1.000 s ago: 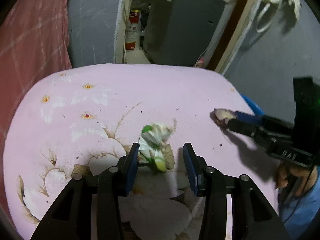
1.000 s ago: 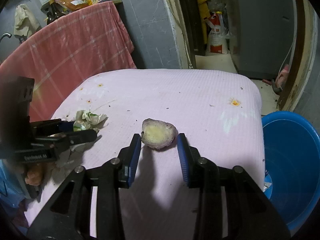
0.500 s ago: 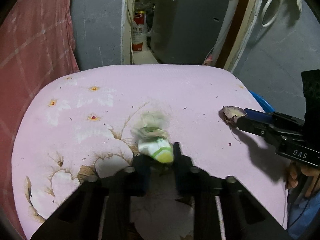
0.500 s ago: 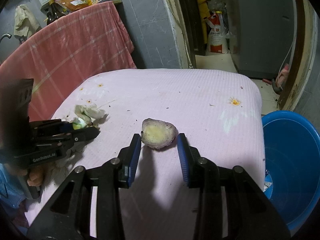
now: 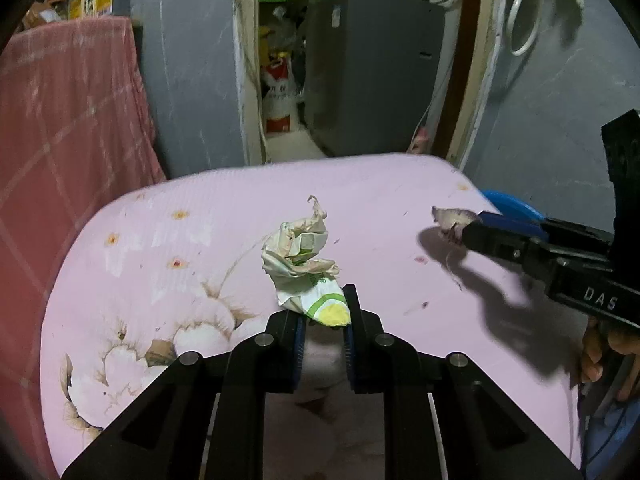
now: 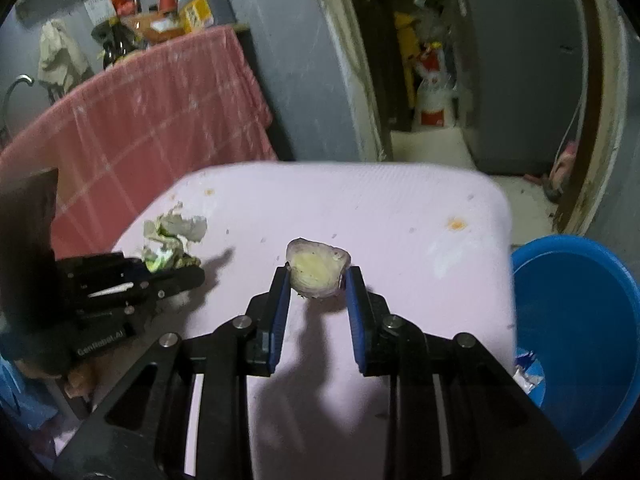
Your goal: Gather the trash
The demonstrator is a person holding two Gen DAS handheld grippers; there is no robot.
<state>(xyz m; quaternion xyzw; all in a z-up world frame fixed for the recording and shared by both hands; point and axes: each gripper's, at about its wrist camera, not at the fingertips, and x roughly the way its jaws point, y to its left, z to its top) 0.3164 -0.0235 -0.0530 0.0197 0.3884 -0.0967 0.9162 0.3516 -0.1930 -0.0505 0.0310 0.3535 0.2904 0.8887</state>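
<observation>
Left wrist view: left hand-held gripper (image 5: pixel 325 316) clamps crumpled wrapper (image 5: pixel 304 256), frame centre, above the pink desk (image 5: pixel 160 260). Right hand-held gripper (image 6: pixel 318 280) closing on onion piece (image 6: pixel 317 267); tip-only grip risks dropping it before blue bucket (image 6: pixel 580 320), lower right.

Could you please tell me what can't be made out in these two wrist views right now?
- Blue bucket: the right wrist view's edge cuts it off; in the left wrist view the table hides most of it.
- Print on the crumpled wrapper: too small and creased to read.
- Onion piece: its underside faces away.
- Doorway clutter: blurred.
</observation>
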